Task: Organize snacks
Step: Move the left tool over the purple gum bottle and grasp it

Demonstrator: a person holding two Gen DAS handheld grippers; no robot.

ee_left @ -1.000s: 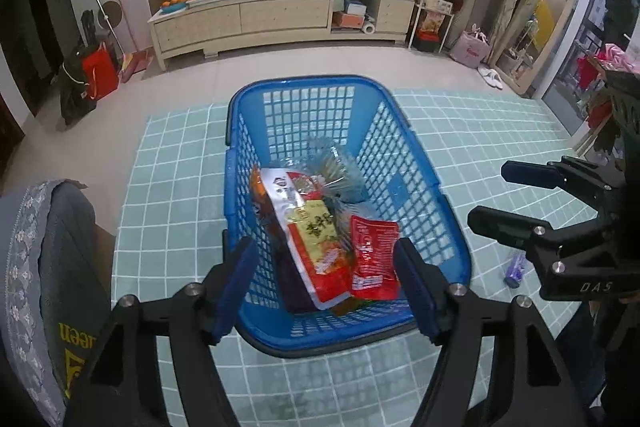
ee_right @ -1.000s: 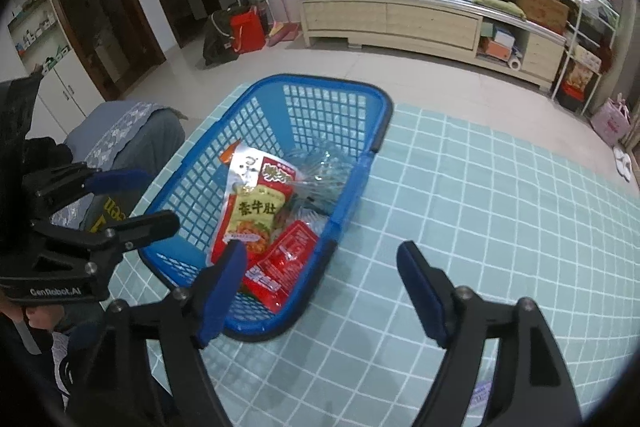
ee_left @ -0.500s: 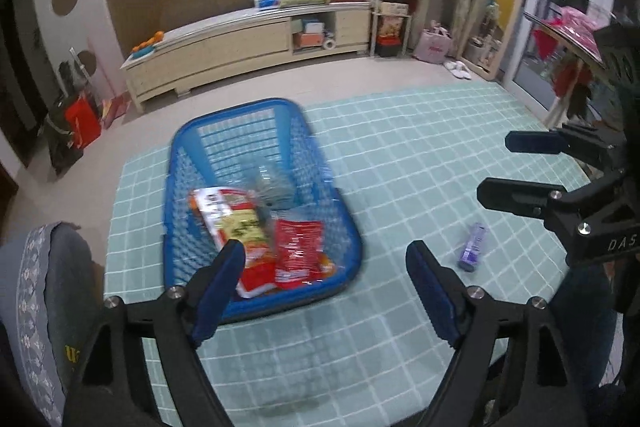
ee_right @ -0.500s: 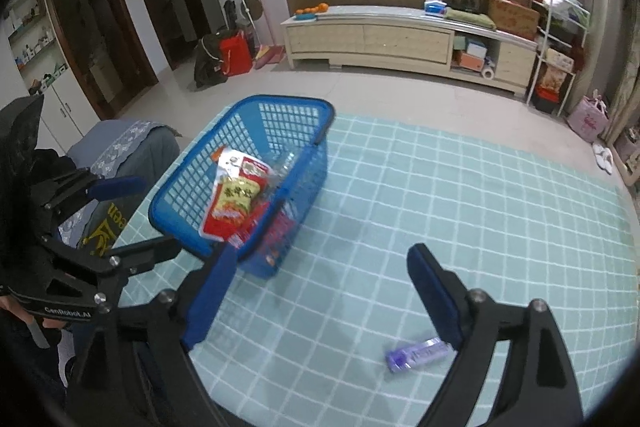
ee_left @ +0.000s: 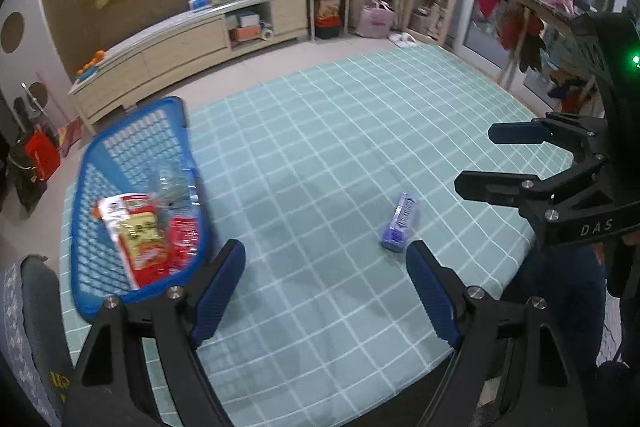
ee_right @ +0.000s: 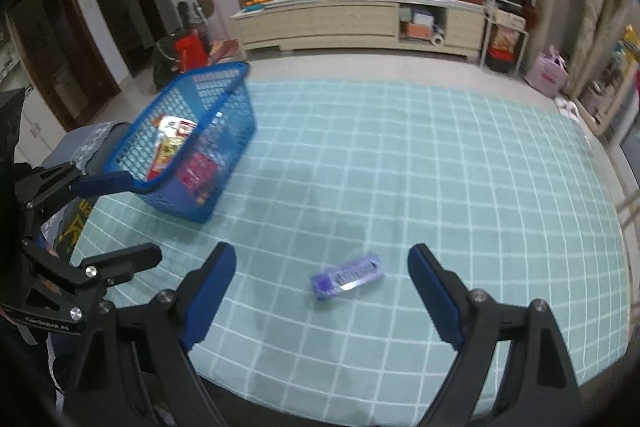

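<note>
While both spread wide and empty, the right gripper (ee_right: 322, 277) frames a purple snack pack (ee_right: 347, 275); the left gripper (ee_left: 326, 269) has it at two o'clock

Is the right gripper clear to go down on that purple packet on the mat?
Probably yes. The purple packet lies alone on the green checked mat, just ahead of the right gripper, whose jaws stand open and empty. The blue basket and left gripper sit off to the side.
</note>
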